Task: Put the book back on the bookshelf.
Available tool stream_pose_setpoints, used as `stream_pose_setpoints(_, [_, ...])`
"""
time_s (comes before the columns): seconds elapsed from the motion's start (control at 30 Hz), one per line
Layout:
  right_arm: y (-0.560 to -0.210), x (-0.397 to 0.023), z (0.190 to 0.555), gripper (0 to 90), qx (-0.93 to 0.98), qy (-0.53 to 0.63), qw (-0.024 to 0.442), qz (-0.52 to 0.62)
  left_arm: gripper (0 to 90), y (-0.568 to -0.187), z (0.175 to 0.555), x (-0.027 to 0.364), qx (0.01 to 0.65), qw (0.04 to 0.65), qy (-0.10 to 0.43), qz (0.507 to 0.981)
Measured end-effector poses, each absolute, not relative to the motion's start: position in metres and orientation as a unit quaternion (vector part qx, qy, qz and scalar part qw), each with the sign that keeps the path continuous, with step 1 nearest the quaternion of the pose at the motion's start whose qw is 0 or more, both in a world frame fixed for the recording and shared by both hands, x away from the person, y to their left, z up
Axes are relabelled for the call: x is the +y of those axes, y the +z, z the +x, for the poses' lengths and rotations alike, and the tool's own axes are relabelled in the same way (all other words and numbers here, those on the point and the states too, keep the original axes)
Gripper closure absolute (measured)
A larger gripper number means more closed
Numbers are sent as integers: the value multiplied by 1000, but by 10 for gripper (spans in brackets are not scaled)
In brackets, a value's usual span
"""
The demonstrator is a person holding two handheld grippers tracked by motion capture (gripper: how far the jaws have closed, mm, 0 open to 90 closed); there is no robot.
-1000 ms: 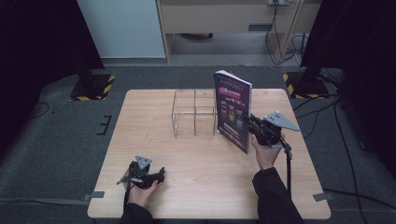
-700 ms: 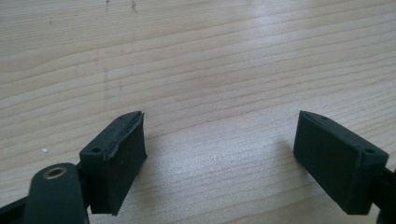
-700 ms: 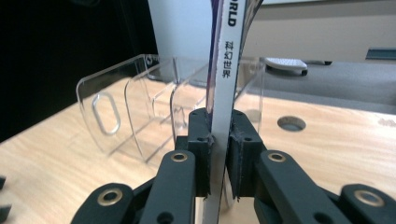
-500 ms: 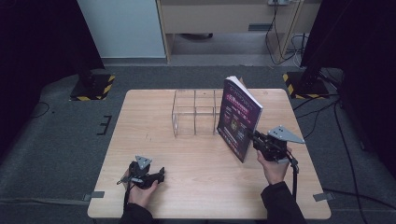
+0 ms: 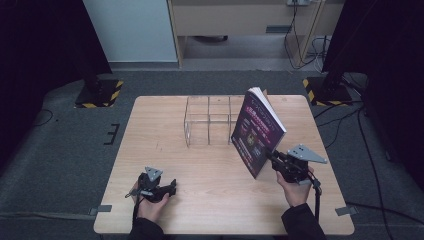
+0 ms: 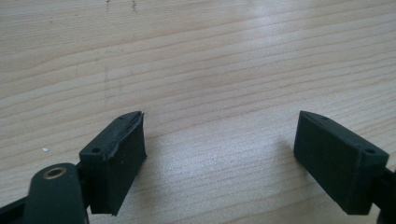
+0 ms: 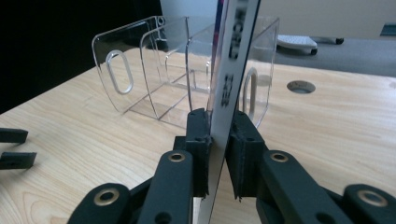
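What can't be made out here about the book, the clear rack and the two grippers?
- Book: cover print too small to read in the high view; the right gripper view shows its spine edge-on, lettering blurred.
- Book's lower edge: hidden behind the right gripper in its own view.
- Clear rack: its right end is hidden behind the book in the high view.
- Left gripper: body cut off by the bottom edge.

The print on the book's cover and spine is too blurred to read
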State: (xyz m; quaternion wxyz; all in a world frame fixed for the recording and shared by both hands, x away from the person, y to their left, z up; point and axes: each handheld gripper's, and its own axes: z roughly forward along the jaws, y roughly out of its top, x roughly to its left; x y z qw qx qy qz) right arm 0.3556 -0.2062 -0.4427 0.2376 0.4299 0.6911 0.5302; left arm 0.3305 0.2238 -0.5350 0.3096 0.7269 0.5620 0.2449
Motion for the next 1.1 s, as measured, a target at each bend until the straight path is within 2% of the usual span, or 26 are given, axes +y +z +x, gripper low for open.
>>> stream_pose_setpoints(0.33, [-415, -201, 375, 732, 685, 532, 241, 436, 157, -535, 330, 224, 562, 310, 245, 727])
stream_pose_setpoints(0.67, [-410, -196, 384, 818, 679, 517, 230, 468, 157, -535, 331, 224, 562, 310, 245, 727])
stream_pose_setpoints(0.93, [-404, -182, 382, 827, 676, 514, 273, 453, 156, -535, 331, 224, 562, 310, 245, 727])
stream_pose_setpoints(1.1, [-400, -171, 396, 828, 673, 511, 290, 449, 155, -535, 331, 224, 562, 310, 244, 727])
